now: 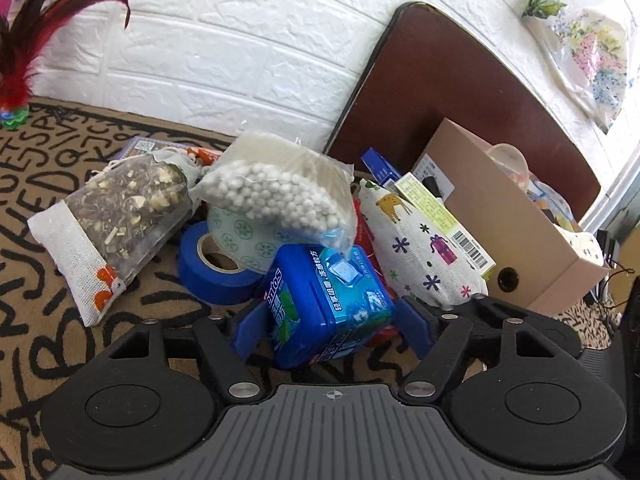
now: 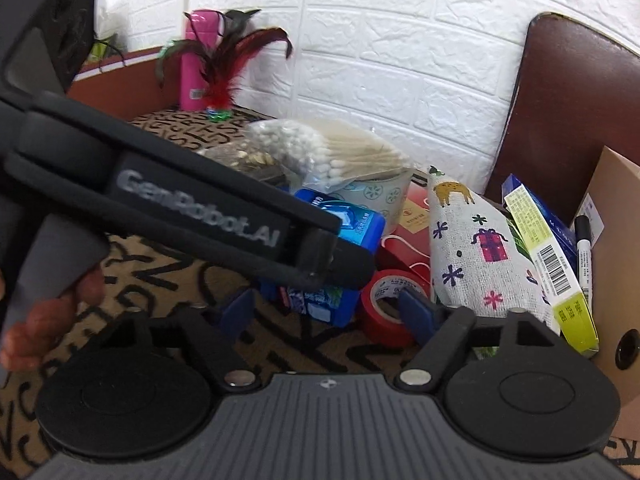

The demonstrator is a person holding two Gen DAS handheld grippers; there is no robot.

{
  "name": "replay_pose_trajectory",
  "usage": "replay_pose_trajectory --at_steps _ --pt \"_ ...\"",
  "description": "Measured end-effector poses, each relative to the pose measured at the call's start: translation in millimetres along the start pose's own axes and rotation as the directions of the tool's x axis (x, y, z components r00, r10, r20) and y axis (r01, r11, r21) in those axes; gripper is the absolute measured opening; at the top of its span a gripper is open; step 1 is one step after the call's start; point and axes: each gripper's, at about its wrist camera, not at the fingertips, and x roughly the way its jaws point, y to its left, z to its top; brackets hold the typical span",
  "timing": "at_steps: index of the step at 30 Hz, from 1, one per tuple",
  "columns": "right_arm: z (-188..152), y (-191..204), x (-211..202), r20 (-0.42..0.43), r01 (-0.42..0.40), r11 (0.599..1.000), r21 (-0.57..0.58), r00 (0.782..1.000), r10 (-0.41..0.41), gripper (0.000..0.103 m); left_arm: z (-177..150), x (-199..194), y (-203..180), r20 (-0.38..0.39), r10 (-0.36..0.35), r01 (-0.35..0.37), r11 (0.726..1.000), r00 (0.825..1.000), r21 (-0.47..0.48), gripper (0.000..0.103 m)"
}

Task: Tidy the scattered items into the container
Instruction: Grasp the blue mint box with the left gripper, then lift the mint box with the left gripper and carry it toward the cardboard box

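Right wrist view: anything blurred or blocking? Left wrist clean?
Right wrist: the left gripper's body crosses the frame, blurred, hiding part of the blue mint box. Left wrist: sharp, fisheye bends the white brick wall, window glare at right.

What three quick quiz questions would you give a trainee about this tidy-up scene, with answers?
1. True or false: the cardboard box is empty.
2. What sits between the fingers of the left gripper? A) a red tape roll B) the blue gum box C) a marker pen
3. Name the red-feathered item standing near the white wall.

Key: 1 false, it already holds several items. 2 B. 3 the feather shuttlecock.
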Motion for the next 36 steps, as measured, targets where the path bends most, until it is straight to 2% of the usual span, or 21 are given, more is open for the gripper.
replay_pose_trajectory --at_steps 4,6,8,16,25,26,27,31,34,36 --pt "2 0 3 -0.005 -0.017 1.000 -0.009 1.000 0.017 0.066 -2 -2 -3 0.001 0.017 -0.017 1.000 1.000 0.001 0.072" --pt "2 3 -2 0.000 -0.029 0.999 -0.030 1.000 0.029 0.059 -4 -7 -9 0.000 0.038 -0.038 0.999 0.999 0.019 0.072" --pt "1 7 -13 0.008 -0.042 0.998 -0.047 0.999 0.042 0.049 -8 -15 -12 0.001 0.036 -0.036 0.999 0.999 -0.001 0.071" --pt "-17 16 -58 -0.006 -0.066 0.997 -0.035 0.998 0.066 0.049 -41 -44 -47 -0.025 0.037 -0.037 0.999 0.999 0.003 0.071" --pt "-67 23 -130 -0.061 -0.059 0.998 0.007 0.996 0.059 0.050 -97 -65 -91 -0.118 -0.049 0.049 0.999 0.992 -0.005 0.072" --pt "-72 24 -137 -0.063 -0.053 0.999 0.011 0.997 0.054 0.051 -100 -65 -94 -0.123 -0.059 0.058 0.998 0.991 -0.011 0.073" --pt "-77 24 -142 -0.061 -0.048 0.999 0.015 0.997 0.049 0.052 -102 -65 -96 -0.124 -0.066 0.065 0.998 0.990 -0.017 0.081" --pt "-86 24 -150 -0.060 -0.054 0.998 0.034 0.997 0.056 0.055 -104 -64 -102 -0.131 -0.049 0.048 0.999 0.990 -0.011 0.086" --pt "-89 26 -147 -0.068 -0.053 0.998 0.021 0.996 0.054 0.057 -105 -59 -106 -0.166 -0.023 0.027 0.999 0.986 0.027 0.080" --pt "-91 28 -145 -0.071 -0.051 0.998 0.019 0.996 0.053 0.058 -104 -59 -106 -0.176 -0.018 0.024 0.999 0.984 0.029 0.082"
